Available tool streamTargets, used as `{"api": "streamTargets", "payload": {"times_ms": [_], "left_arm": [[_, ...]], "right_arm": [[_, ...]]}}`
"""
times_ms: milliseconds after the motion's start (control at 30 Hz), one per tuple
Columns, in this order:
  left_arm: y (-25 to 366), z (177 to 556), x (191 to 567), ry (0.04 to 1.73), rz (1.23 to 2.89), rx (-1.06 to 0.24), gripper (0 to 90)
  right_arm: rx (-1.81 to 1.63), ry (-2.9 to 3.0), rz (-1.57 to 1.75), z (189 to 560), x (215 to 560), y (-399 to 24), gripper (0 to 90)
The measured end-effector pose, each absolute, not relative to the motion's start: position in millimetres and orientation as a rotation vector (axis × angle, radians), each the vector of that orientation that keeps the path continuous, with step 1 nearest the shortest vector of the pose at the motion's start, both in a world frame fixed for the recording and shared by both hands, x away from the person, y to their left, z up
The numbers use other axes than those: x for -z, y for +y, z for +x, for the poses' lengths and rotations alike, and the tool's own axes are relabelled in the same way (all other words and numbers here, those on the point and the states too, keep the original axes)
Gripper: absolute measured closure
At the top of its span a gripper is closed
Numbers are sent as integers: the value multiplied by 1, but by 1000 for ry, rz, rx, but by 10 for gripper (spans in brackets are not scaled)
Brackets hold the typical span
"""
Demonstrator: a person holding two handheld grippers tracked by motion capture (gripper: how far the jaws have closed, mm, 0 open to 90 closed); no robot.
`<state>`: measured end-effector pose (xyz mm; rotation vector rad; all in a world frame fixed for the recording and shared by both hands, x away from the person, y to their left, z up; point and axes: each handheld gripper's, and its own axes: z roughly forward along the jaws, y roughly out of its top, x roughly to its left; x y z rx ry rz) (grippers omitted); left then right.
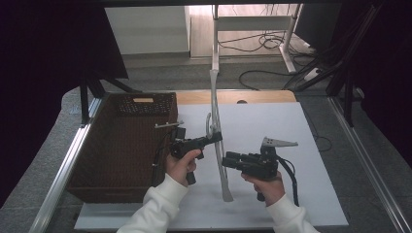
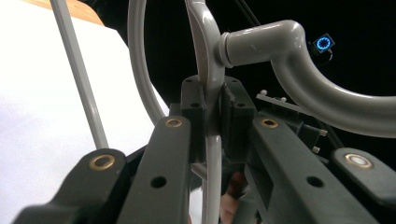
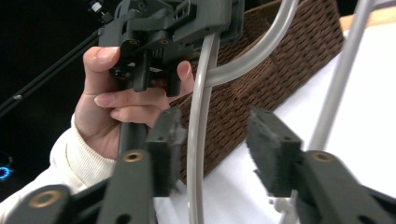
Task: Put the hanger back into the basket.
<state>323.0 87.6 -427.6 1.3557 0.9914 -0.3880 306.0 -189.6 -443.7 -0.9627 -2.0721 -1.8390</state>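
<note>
A grey plastic clothes hanger (image 1: 217, 121) stands on edge above the white board, its lower end near the front (image 1: 227, 194). My left gripper (image 1: 218, 137) is shut on the hanger's thin frame (image 2: 212, 140) just below the curved hook (image 2: 289, 51). My right gripper (image 1: 226, 160) is open to the hanger's right, jaws pointing left at it. In the right gripper view a hanger bar (image 3: 198, 116) runs up between the open pads (image 3: 266, 149), close to the left one. Higher up is the left gripper (image 3: 173, 23), held by a hand (image 3: 121, 102).
A brown wicker basket (image 1: 121, 145) lies along the left side of the white board (image 1: 272, 126), right beside my left hand. A wooden edge (image 1: 252, 96) shows behind the board. Metal rails (image 1: 63, 170) border the table, and cables lie on the floor beyond (image 1: 262, 43).
</note>
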Motion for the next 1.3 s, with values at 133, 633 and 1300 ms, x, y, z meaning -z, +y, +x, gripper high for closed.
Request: {"api": "streamTargets", "payload": {"times_ms": [133, 633, 1300], "left_arm": [[91, 323, 423, 996, 1377, 390, 819], [107, 326, 402, 1019, 1498, 377, 818], [133, 330, 372, 1017, 1648, 368, 818]], "right_arm": [[1870, -2103, -956, 302, 435, -201, 429], [1853, -2189, -1080, 302, 436, -249, 359], [1832, -2221, -1165, 309, 444, -260, 360]]}}
